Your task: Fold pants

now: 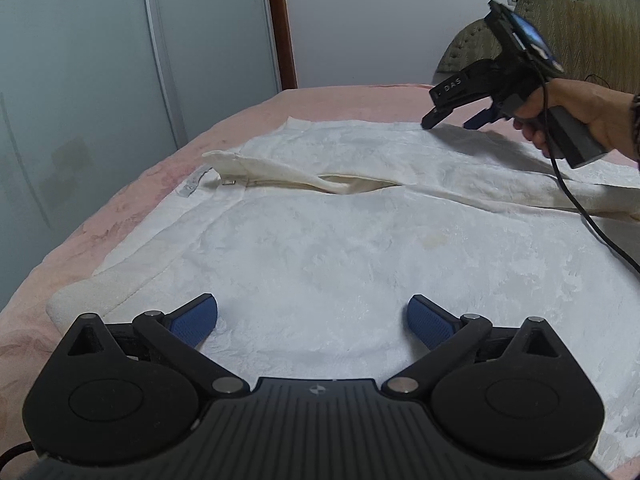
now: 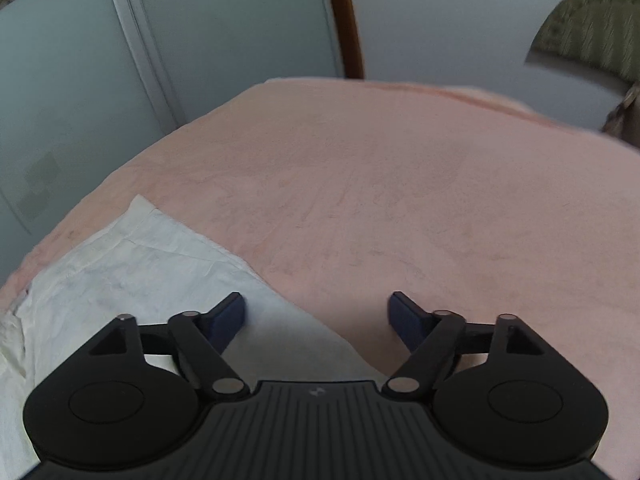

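White patterned pants (image 1: 340,240) lie spread flat on a pink bed (image 1: 132,200), waistband to the left with the fly open and a label showing. My left gripper (image 1: 313,322) is open and empty just above the near part of the pants. My right gripper (image 1: 450,118) is held above the far edge of the pants in the left wrist view. In the right wrist view it (image 2: 317,316) is open and empty, over the edge of the pants (image 2: 132,276) where the fabric meets the pink bed cover (image 2: 400,200).
Frosted sliding doors (image 1: 100,60) stand at the left beyond the bed. An upholstered headboard (image 1: 580,24) is at the back right. A black cable (image 1: 580,208) hangs from the right gripper across the pants. Bare pink bed cover extends beyond the pants.
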Action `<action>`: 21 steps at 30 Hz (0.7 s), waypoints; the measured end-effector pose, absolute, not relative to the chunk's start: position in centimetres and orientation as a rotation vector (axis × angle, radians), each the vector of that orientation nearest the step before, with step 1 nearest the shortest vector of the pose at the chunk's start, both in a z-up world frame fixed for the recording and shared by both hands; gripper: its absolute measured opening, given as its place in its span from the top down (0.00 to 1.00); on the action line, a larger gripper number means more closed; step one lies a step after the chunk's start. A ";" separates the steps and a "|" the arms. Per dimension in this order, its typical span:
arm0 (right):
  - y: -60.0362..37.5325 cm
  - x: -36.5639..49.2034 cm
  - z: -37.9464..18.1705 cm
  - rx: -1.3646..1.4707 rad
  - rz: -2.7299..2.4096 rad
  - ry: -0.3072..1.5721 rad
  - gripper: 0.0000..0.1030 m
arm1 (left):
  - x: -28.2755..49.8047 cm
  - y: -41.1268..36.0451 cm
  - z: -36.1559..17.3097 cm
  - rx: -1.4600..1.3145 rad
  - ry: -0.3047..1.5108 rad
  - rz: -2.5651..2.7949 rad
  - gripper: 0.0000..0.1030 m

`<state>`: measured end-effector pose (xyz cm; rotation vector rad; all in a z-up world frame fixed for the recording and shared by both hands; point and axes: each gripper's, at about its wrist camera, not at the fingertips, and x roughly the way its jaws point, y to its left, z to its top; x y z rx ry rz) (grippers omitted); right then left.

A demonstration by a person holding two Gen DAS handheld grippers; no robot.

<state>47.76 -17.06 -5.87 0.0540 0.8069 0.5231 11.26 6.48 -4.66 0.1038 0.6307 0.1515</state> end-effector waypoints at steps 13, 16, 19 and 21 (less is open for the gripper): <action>-12.8 39.8 -4.9 -0.425 0.613 0.564 0.91 | 12.6 7.6 -3.6 0.070 0.668 0.118 0.04; -11.4 34.3 -4.2 -0.590 0.631 0.425 0.93 | 14.3 9.4 -1.8 0.000 0.667 0.129 0.05; -10.8 29.2 -4.6 -0.727 0.654 0.330 0.94 | 16.6 11.8 0.3 -0.134 0.657 0.159 0.06; -10.4 26.5 -5.4 -0.790 0.673 0.300 0.94 | 18.2 13.4 1.4 -0.260 0.634 0.148 0.06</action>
